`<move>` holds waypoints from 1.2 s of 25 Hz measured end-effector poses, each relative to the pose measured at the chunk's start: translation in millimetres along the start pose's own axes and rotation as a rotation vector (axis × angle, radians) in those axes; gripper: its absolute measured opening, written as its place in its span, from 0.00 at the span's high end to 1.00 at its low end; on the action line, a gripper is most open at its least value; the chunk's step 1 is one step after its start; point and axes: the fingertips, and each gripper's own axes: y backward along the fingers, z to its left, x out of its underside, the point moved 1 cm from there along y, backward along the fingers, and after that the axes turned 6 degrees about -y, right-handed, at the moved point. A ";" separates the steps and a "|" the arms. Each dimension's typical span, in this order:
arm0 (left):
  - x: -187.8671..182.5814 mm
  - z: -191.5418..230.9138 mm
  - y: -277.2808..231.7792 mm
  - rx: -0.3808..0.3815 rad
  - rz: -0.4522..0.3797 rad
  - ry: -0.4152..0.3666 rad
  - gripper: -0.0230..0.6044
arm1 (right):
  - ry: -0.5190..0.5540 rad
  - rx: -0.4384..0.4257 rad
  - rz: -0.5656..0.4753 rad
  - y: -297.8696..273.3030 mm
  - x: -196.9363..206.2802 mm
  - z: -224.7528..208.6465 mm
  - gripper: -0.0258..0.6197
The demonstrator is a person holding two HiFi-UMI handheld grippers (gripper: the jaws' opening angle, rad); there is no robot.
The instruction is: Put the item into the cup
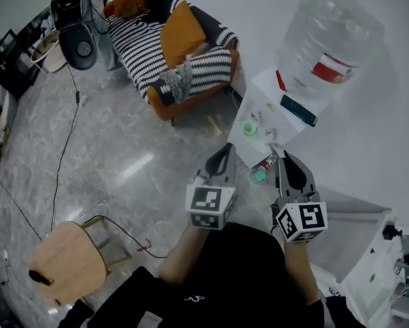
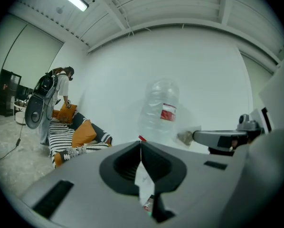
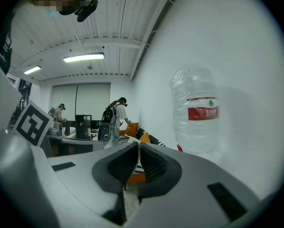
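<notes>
1. We see the left tongs [image 1: 226, 149] clenched shut with nothing gripped.
2. The right tongs [image 1: 279, 152] are also clenched and empty.
3. Both hang over the near edge of the white worktop [image 1: 290, 130].
4. We read the green cup [image 1: 249, 128] as standing upright on the worktop.
5. The item, a small bottle [image 1: 262, 171], lies at the worktop's edge between the tongs, just beside the right one.
6. A big water jug [image 1: 331, 43] stands behind.

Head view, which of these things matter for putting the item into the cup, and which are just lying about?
For the job: green cup, small red-and-green item nearest the grippers, left gripper and right gripper, both shut.
Lying about: water jug, striped sofa, wooden stool, dark flat box.
</notes>
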 end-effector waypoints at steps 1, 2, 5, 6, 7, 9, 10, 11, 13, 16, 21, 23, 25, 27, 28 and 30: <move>3.2 -3.4 -0.1 0.011 0.004 0.003 0.94 | -0.002 0.004 0.007 1.6 2.7 -0.5 0.92; 6.5 -6.9 0.0 0.022 0.008 0.004 0.94 | -0.003 0.009 0.014 3.7 5.7 -1.1 0.92; 16.8 -12.7 -1.3 0.038 0.028 0.014 0.94 | -0.006 0.024 0.035 10.9 14.6 -4.5 0.92; 20.7 -12.2 -2.2 0.038 0.041 0.019 0.94 | -0.010 0.029 0.042 13.3 17.8 -6.4 0.92; 24.8 -10.9 -3.1 0.035 0.053 0.023 0.94 | -0.016 0.035 0.048 15.7 21.3 -8.7 0.92; 31.3 -7.3 -4.4 0.022 0.074 0.024 0.94 | -0.028 0.044 0.056 20.2 28.2 -13.3 0.92; 32.9 -6.0 -5.1 0.016 0.081 0.023 0.94 | -0.034 0.048 0.060 21.6 31.1 -15.6 0.92; 33.3 -5.2 -5.9 0.011 0.083 0.021 0.94 | -0.039 0.052 0.064 22.4 33.5 -17.8 0.92; 34.1 -5.7 -7.6 0.010 0.081 0.015 0.94 | -0.047 0.055 0.071 22.3 36.6 -20.5 0.92; 39.8 -9.6 -13.2 0.019 0.093 0.001 0.94 | -0.061 0.054 0.076 19.5 40.0 -24.8 0.92; 54.0 -12.3 -28.7 0.036 0.143 -0.025 0.94 | -0.103 0.060 0.110 8.0 57.5 -38.7 0.92; 60.7 -10.3 -38.4 0.042 0.165 -0.035 0.94 | -0.122 0.067 0.124 0.0 66.8 -46.0 0.92; 70.6 -9.0 -50.0 0.048 0.191 -0.044 0.94 | -0.123 0.074 0.141 -8.6 75.9 -54.4 0.92; 82.1 -8.3 -60.5 0.055 0.218 -0.046 0.94 | -0.115 0.078 0.160 -15.0 83.8 -59.5 0.92; 86.0 -7.9 -65.7 0.061 0.227 -0.050 0.94 | -0.116 0.081 0.165 -18.5 86.4 -61.7 0.92; 90.5 -7.0 -76.2 0.074 0.236 -0.066 0.94 | -0.123 0.088 0.167 -27.5 89.5 -67.6 0.92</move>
